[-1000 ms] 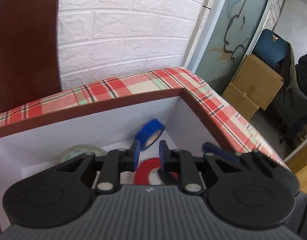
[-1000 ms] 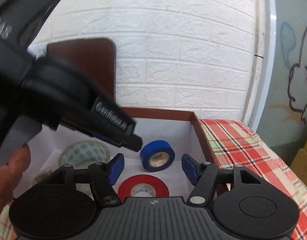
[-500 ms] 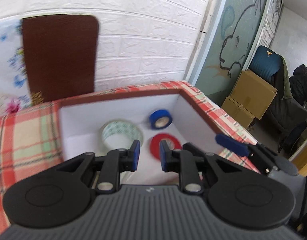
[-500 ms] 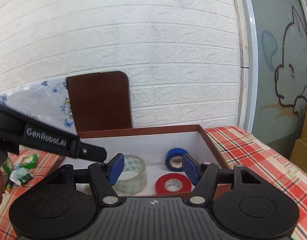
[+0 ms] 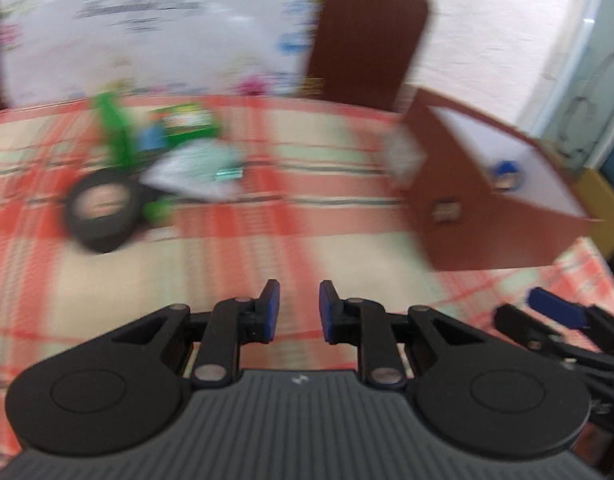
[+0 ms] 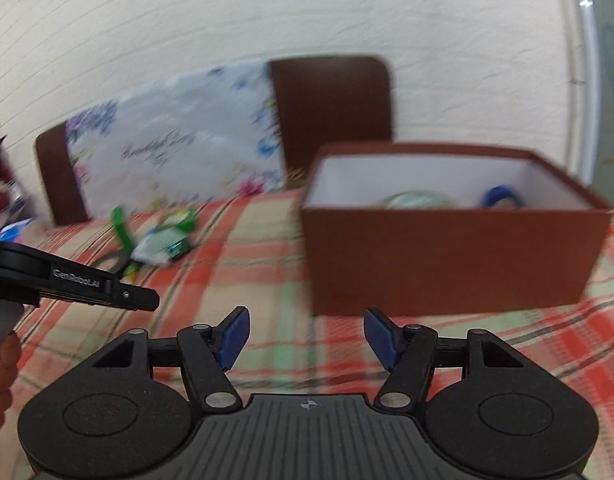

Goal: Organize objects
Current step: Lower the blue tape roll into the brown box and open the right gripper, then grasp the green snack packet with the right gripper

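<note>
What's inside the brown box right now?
In the brown box, the right wrist view shows the top of a clear tape roll and a blue tape roll above the front wall. That wall hides the floor, so anything lying flat is unseen.

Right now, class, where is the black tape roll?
In the left wrist view the black tape roll lies on the checked cloth, far left, against the green packets, well apart from the brown box.

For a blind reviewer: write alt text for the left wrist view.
Blurred by motion, the left claw, nearly shut and empty, hangs over a red plaid tablecloth. A black tape roll and green packets lie far left; a brown box stands right.
</note>
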`<state>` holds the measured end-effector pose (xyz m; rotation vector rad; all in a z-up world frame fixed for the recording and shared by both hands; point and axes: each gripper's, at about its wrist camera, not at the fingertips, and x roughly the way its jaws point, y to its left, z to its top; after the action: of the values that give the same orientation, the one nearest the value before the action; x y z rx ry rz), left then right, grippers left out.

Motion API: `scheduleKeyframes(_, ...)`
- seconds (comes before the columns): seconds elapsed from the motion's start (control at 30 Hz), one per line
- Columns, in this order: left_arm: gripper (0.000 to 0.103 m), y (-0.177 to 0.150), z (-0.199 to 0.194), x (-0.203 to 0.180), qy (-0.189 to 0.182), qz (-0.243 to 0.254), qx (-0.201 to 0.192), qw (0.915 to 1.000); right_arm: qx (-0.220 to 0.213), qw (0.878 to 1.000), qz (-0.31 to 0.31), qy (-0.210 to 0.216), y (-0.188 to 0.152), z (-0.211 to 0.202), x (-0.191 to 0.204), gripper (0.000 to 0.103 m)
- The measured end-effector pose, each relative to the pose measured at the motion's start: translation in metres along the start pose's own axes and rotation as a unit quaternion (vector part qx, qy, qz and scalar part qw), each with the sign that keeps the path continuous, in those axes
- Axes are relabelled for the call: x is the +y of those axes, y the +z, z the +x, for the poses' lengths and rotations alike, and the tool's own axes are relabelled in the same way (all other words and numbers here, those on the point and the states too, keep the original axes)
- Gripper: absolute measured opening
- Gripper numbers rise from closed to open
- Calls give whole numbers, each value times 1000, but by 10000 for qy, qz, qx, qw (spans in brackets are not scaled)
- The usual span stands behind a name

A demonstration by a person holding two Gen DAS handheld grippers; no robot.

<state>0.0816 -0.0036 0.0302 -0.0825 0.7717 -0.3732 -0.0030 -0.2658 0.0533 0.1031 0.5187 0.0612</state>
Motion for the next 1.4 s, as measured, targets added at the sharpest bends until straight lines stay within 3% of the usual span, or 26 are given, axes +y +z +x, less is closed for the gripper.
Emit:
scheduleKeyframes(0.13, 23, -5, -5, 62, 593, -400, -145, 9973, 307, 9982, -252, 443, 15, 32, 42, 56)
scheduleKeyframes(0.27, 28, -11, -11, 130, 1254, -976, -479, 9861, 239, 9958, -525, 712, 43, 65, 84, 56)
scheduleKeyframes(0.4, 27, -31, -20, 166, 1040, -1286, -1241, 9784, 218, 9954, -291, 891, 73, 112, 109, 61)
scheduleKeyframes(0.6, 36, -31, -15, 153, 1112, -952, -1374, 9796, 423, 9982, -115, 412, 80, 188, 125, 63)
scheduleKeyframes(0.63, 36, -31, -16, 155, 1064, -1004, -1381, 9796, 537, 9976, -1, 439, 77, 195, 122, 61)
scheduleKeyframes(0.67, 35, -32, -16, 158, 1014, -1057, -1389, 9794, 677, 9965, 100, 482, 74, 199, 119, 47)
scheduleKeyframes(0.8, 35, -33, -15, 161, 956, -1128, -1407, 9789, 686, 9961, -10, 563, 68, 185, 111, 39)
scheduleKeyframes(0.97, 36, -33, -15, 160, 962, -1106, -1392, 9794, 776, 9953, 26, 577, 52, 147, 93, 38)
scheduleKeyframes(1.13, 39, -32, -14, 156, 1003, -992, -1342, 9809, 986, 9929, 15, 669, 22, 83, 61, 38)
scheduleKeyframes(1.23, 41, -30, -16, 147, 1065, -798, -1200, 9838, 965, 9932, -153, 627, 6, 41, 46, 43)
scheduleKeyframes(1.27, 39, -29, -18, 142, 1025, -749, -1109, 9857, 889, 9943, -257, 535, 1, 28, 41, 54)
scheduleKeyframes(1.3, 39, -28, -22, 136, 857, -788, -1025, 9879, 774, 9954, -376, 422, -5, 16, 36, 64)
scheduleKeyframes(1.4, 39, -23, -37, 96, 42, -762, -897, 9930, 681, 9957, -549, 315, -18, -2, 30, 64)
